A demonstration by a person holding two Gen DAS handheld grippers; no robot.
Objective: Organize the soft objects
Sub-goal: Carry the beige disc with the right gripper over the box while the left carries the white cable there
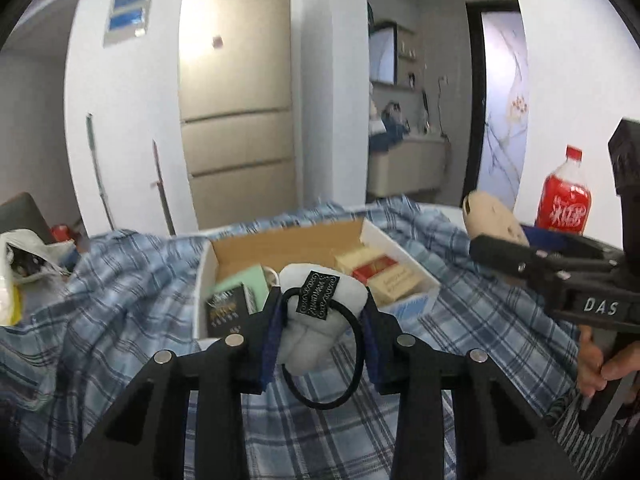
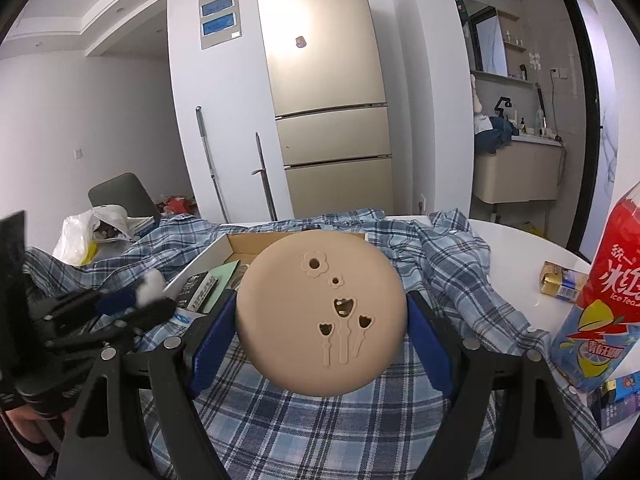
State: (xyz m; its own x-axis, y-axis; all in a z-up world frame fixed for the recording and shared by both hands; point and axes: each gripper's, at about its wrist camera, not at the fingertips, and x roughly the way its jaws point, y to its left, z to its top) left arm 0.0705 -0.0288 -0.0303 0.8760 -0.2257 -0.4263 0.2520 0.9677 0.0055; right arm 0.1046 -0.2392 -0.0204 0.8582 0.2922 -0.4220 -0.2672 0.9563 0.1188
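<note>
My left gripper point(image 1: 322, 320) is shut on a white plush hair tie point(image 1: 316, 332) with a black elastic loop point(image 1: 344, 376) and a black tag, held above the blue plaid cloth point(image 1: 120, 300) just in front of an open cardboard box point(image 1: 280, 240). My right gripper point(image 2: 322, 320) is shut on a beige round soft pad point(image 2: 312, 304) with flower-shaped cut-outs, held above the cloth point(image 2: 320, 420). The right gripper and the pad point(image 1: 492, 216) show at the right of the left wrist view. The left gripper with the white plush point(image 2: 150, 286) shows at the left of the right wrist view.
The box point(image 2: 212, 248) holds a green card point(image 1: 244, 284), a black packet point(image 1: 226, 312) and a red-and-cream pack point(image 1: 380, 272). A red iced-tea bottle point(image 2: 604, 292), a small yellow carton point(image 2: 560, 284) and a blue pack point(image 2: 616, 400) stand on the white table point(image 2: 516, 240) at the right. A plastic bag point(image 2: 88, 228) lies far left.
</note>
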